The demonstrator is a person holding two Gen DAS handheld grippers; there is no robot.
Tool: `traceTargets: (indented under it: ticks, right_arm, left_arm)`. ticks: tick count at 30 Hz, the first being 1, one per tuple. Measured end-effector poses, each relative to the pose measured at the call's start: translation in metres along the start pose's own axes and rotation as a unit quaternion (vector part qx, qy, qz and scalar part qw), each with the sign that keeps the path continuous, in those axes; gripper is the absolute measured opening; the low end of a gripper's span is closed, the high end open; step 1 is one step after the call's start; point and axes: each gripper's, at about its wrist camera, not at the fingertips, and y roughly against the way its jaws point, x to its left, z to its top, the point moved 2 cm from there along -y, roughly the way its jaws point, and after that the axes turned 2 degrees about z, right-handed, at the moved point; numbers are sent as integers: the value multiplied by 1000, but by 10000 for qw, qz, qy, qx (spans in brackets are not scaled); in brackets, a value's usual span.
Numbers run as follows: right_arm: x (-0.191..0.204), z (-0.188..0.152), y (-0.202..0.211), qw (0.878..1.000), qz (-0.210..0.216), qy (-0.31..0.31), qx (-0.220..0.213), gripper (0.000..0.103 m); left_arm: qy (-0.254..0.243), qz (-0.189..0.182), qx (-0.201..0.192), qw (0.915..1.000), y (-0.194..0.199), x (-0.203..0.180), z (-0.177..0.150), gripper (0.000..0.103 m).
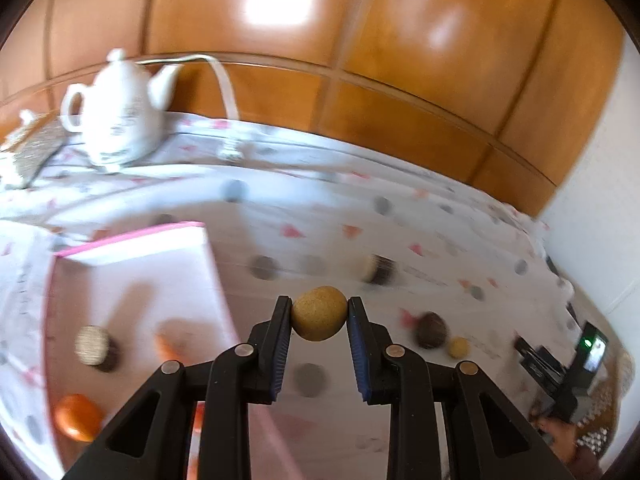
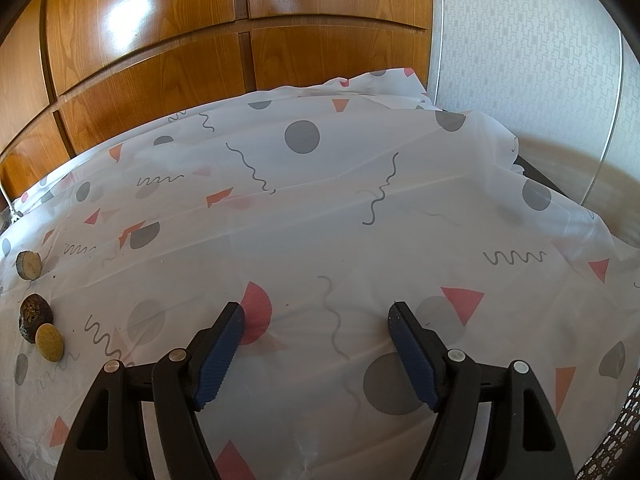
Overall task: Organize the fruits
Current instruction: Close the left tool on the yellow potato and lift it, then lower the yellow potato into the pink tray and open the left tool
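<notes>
Left gripper [image 1: 319,320] clenched on small yellow fruit [image 1: 319,313], lifted clear, likely bound for pink-rimmed tray [image 1: 132,236]. Right gripper [image 2: 318,316] released, empty above patterned tablecloth [image 2: 360,208].

A teapot [image 1: 120,120] is set at the worktop's [image 1: 400,216] far left, behind a tray [image 1: 132,280] holding fruits [image 1: 76,416].

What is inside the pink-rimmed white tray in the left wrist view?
Inside the pink-rimmed white tray lie a round orange fruit, a brown-skinned pale-faced fruit half and a blurred orange piece. The left gripper covers the tray's near right part.
</notes>
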Motion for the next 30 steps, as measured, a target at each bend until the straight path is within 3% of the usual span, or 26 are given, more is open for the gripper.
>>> traceTargets:
  ticks: [5, 12, 18, 30]
  right_arm:
    - [0, 0, 0, 10000, -2, -1, -2, 76]
    - [2, 0, 0, 10000, -24, 17, -2, 76]
    - [2, 0, -1, 10000, -44, 41, 2, 76]
    - [2, -1, -1, 10000, -56, 56, 0, 76]
  left_arm:
    - [371, 613, -144, 9973, 7, 52, 3, 28]
    - [871, 1366, -121, 9867, 1, 115, -1, 28]
    - [1088, 1611, -79, 9809, -5, 135, -15, 28]
    - [1055, 1635, -3, 9809, -8, 133, -34, 28]
